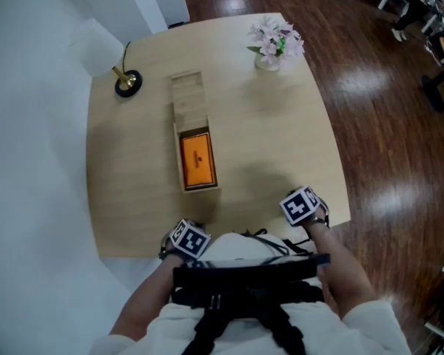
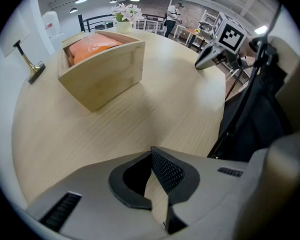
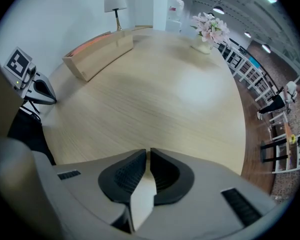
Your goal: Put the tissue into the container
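Left gripper point(image 2: 151, 151), right gripper point(image 3: 146, 151): closed, seemingly low.

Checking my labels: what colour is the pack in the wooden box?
Orange; the pack shows best in the head view.

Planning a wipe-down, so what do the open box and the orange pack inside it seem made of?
Box: pale wood, matte, with faint grain on its walls. Orange pack: probably thin plastic film, slightly glossy, its top wrinkled and puffy; a paper wrap is possible.
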### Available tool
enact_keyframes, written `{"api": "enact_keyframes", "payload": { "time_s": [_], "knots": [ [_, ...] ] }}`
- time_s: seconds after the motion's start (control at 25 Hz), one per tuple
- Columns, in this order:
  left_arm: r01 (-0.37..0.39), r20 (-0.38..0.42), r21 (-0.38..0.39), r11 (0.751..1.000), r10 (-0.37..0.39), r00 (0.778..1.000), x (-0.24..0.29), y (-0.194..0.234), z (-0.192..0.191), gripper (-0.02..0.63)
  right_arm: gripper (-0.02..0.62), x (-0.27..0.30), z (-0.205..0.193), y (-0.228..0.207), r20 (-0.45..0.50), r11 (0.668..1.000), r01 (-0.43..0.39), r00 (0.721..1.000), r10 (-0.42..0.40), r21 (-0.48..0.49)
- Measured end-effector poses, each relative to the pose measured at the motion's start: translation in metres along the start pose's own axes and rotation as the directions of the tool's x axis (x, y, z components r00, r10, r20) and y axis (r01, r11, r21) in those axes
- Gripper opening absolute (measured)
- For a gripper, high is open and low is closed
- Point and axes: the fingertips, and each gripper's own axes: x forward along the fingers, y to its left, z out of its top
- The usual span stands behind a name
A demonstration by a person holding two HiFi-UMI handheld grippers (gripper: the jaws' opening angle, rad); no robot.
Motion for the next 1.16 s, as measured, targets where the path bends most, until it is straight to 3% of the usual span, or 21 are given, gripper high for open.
{"api": "enact_keyframes", "payload": {
  "time_s": [0.76,1.16],
  "knots": [
    [-0.014,-0.066,0.055,0.998,0.017,0.998,0.0004,-0.0017,-0.0003,0.0,0.02,0.0011,-0.0004,0.0034,-0.024,0.998,-0.06,0.998,0.06,0.006],
    [-0.01,-0.075,0.078,0.997,0.016,0.997,-0.0011,-0.003,0.0,0.0,0.018,-0.0013,0.0002,0.0009,-0.03,0.999,-0.039,0.999,0.039,-0.017]
  ]
}}
